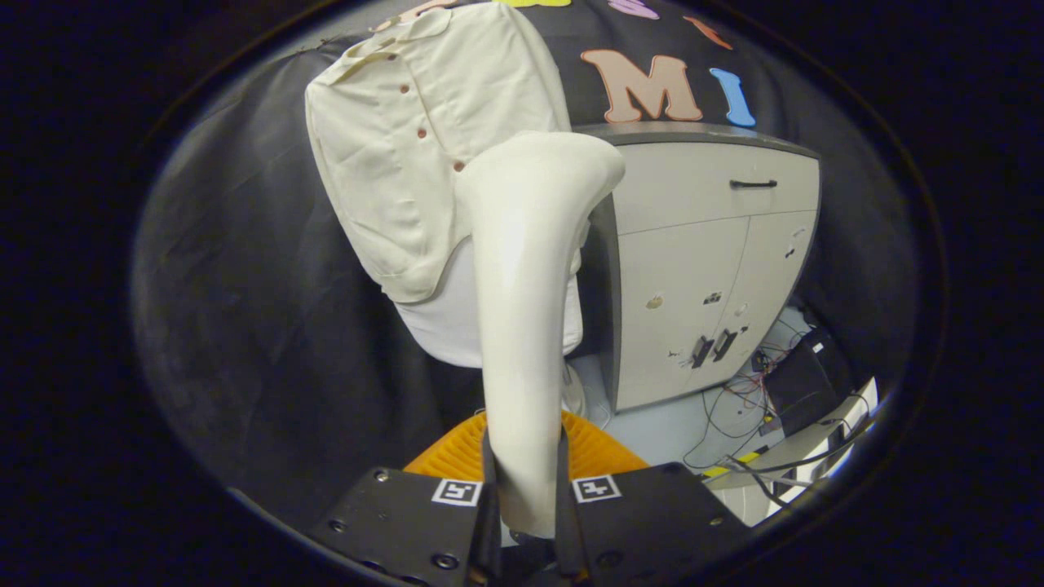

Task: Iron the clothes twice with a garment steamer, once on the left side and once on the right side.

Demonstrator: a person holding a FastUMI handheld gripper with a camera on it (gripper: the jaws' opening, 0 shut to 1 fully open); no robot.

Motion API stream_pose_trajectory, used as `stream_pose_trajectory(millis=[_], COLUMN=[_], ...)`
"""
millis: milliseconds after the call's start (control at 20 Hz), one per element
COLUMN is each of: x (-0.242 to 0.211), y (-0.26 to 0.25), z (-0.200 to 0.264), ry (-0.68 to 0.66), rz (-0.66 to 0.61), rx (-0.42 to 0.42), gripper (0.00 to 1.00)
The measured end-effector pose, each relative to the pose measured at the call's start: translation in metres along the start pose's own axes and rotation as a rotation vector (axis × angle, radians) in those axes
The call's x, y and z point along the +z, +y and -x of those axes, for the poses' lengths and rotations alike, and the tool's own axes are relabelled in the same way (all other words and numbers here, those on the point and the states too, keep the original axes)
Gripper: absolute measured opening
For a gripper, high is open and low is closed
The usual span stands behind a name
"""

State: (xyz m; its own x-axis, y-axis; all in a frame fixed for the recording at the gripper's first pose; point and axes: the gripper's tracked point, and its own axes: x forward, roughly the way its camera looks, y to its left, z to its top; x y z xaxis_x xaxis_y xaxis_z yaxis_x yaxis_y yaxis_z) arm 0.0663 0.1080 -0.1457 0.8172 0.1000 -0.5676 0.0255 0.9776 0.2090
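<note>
Steamer (522, 326) sits pinched in your gripper (524, 497), head near the shirt (408, 147). You can't tell whether either pass is done.

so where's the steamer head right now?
In the gripper view, the garment steamer is clamped between the gripper's jaws, its head up ahead against the cream shirt's lower right part, left of the grey cabinet.
</note>
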Motion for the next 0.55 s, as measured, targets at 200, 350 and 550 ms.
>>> stream_pose_trajectory(millis=[200,350,550], x=[0.000,-0.002,0.017], y=[-0.010,-0.022,-0.034], z=[0.022,0.047,0.091], ry=[-0.046,-0.083,-0.178], rz=[0.016,0.035,0.051], rx=[0.003,0.010,0.039], gripper=[0.27,0.26,0.27])
